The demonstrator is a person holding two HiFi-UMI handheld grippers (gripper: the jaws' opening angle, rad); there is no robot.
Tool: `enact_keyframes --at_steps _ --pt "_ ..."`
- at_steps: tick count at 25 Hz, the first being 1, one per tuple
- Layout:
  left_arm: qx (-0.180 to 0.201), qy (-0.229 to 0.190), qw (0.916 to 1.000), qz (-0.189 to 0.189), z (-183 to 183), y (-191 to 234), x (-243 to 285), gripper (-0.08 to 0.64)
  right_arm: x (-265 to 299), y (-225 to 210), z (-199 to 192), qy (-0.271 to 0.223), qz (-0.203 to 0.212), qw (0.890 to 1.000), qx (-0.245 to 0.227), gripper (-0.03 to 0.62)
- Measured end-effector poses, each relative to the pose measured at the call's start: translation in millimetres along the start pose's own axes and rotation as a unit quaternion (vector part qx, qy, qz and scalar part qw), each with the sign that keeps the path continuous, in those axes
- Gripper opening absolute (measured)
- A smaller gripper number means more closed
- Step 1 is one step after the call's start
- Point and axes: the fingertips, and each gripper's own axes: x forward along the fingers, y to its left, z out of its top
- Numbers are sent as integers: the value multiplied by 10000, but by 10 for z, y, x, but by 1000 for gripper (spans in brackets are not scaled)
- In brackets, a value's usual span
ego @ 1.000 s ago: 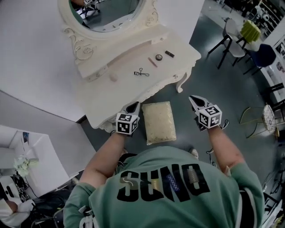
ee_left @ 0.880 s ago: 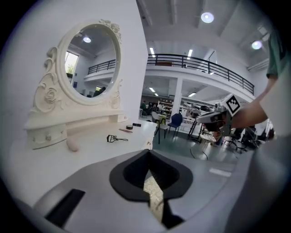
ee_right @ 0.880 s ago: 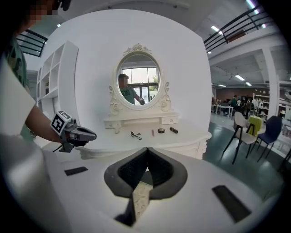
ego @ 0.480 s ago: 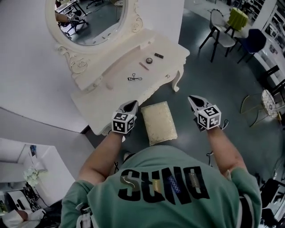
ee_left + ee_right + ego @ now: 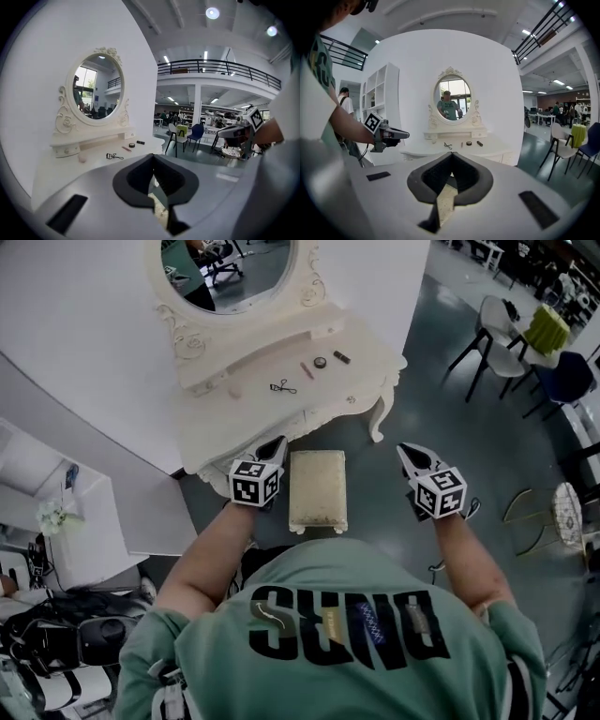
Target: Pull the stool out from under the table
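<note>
Grey floor below: left gripper and right gripper, clenched empty, forearms outstretched, flank the cream cushioned rectangular stool.

Grey floor, white wall, distant chairs.

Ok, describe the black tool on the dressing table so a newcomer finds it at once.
Find the white dressing table under the oval mirror. Small items lie in a row on its top; the black tool lies between a pale pink blob and a pink stick. It alone has thin looped handles like scissors.
</note>
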Motion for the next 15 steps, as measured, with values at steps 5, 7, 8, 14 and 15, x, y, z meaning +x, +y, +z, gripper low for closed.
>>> enact_keyframes --at_steps 5,7,8,14,15 --pt "-49 -32 9995 296 -40 -182 -337 9 -81 94 -15 48 272 9996 -93 -6" --pt "-20 -46 9995 304 -48 -172 -477 9 -73 224 3 88 305 9995 -79 -6" --pt "-17 -71 9995 291 -44 -142 -543 9 -66 309 25 98 312 9994 -103 -6" --pt "-26 -259 9997 -16 7 183 -811 9 16 819 222 -98 60 9996 -244 -6" --pt "0 -263 9996 -94 -5 220 -868 9 24 906 219 -129 -2 9998 -171 -6"
